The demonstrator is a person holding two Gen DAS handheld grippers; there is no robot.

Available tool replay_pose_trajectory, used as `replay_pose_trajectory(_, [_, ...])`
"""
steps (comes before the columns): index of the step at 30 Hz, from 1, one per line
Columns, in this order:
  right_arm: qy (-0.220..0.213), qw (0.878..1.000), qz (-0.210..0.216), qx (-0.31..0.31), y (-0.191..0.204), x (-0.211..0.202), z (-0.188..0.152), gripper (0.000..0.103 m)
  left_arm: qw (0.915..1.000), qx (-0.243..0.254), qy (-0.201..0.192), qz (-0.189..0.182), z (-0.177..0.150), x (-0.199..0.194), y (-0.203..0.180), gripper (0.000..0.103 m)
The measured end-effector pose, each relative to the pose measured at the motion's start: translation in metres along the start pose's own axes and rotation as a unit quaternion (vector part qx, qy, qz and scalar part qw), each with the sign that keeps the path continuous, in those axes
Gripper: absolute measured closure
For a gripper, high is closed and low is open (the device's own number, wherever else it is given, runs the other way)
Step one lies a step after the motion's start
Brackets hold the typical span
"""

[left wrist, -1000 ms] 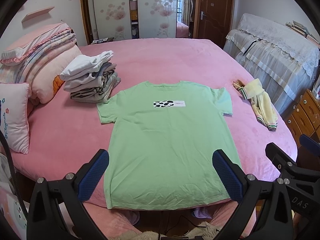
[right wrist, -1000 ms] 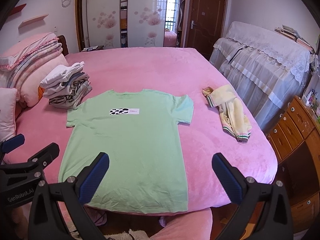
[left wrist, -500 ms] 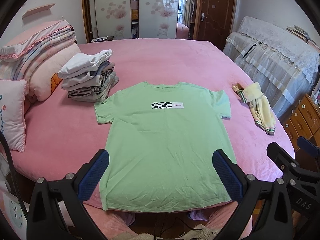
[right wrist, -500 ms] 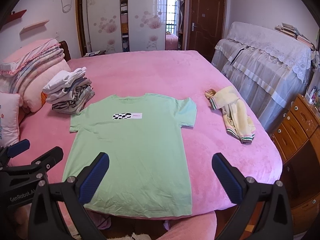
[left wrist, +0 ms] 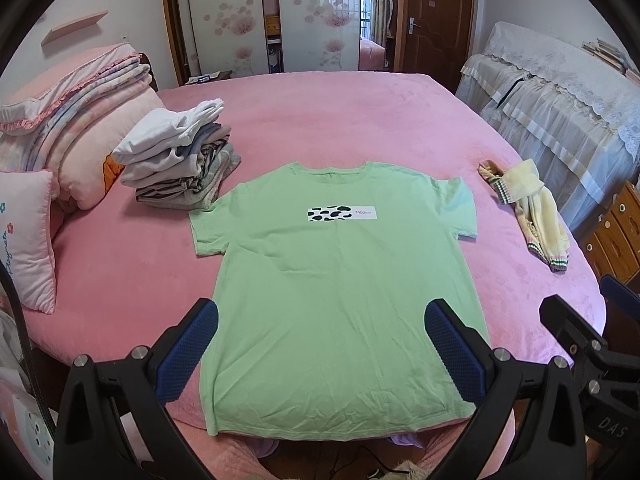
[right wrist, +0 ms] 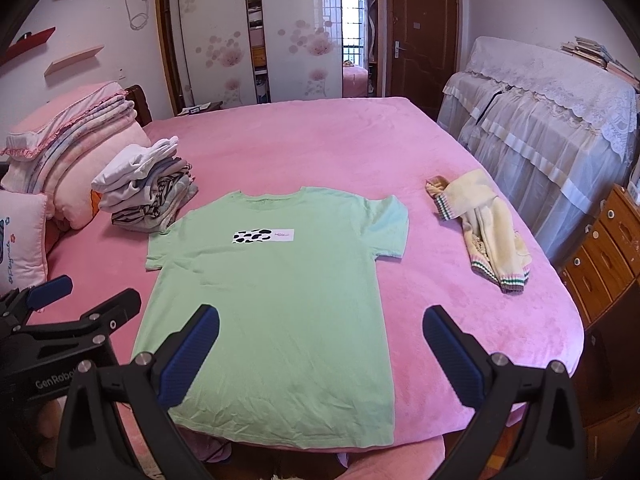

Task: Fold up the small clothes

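A light green T-shirt (left wrist: 340, 280) lies spread flat, front up, on a pink bed (left wrist: 360, 120), its hem at the near edge and its neckline pointing away toward the far wall. Both short sleeves are laid out to the sides, and a white chest patch with black blotches (left wrist: 342, 213) sits just below the collar.

The left gripper (left wrist: 320, 344) hovers above the shirt's lower part with its jaws spread wide, holding nothing; in its own view the 2 blue pads frame the hem area. The right gripper (right wrist: 320, 344) is likewise wide open and empty, held above the shirt's lower right part and the bare bedcover beside it. Neither gripper touches the cloth. Each shows at the edge of the other's view.

Near the shirt's left sleeve stands a stack of folded clothes (left wrist: 180, 168), with a white piece on top and striped ones beneath. To the shirt's right, well apart from it, lies a crumpled cream garment with striped cuffs (left wrist: 528, 212). Folded pink bedding (left wrist: 76, 120) and a small pink cushion (left wrist: 28, 236) rest along the bed's left side. A wooden drawer chest (right wrist: 608, 252) stands off the bed's right edge.
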State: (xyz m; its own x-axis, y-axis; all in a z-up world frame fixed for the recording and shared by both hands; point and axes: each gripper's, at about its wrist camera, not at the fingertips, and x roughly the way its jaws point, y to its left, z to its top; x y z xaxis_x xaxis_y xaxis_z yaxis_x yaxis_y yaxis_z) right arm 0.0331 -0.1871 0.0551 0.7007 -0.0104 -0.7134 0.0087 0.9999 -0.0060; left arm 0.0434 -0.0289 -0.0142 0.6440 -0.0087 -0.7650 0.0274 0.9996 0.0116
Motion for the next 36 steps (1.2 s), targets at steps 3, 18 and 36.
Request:
replay_pose_trajectory(3, [0.004, 1.000, -0.002, -0.006, -0.003, 0.012, 0.003, 0.001, 1.0000, 0.006, -0.002, 0.004, 0.010, 0.010, -0.007, 0.000])
replay_pose_trajectory(18, [0.011, 0.999, -0.049, 0.011, -0.062, 0.082, 0.051, 0.008, 0.9987, 0.042, -0.027, -0.004, 0.091, 0.074, -0.063, 0.000])
replay_pose_trajectory(36, [0.093, 0.994, -0.030, 0.052, -0.188, 0.262, 0.113, 0.047, 0.9943, 0.087, -0.057, -0.026, 0.150, 0.209, -0.141, 0.000])
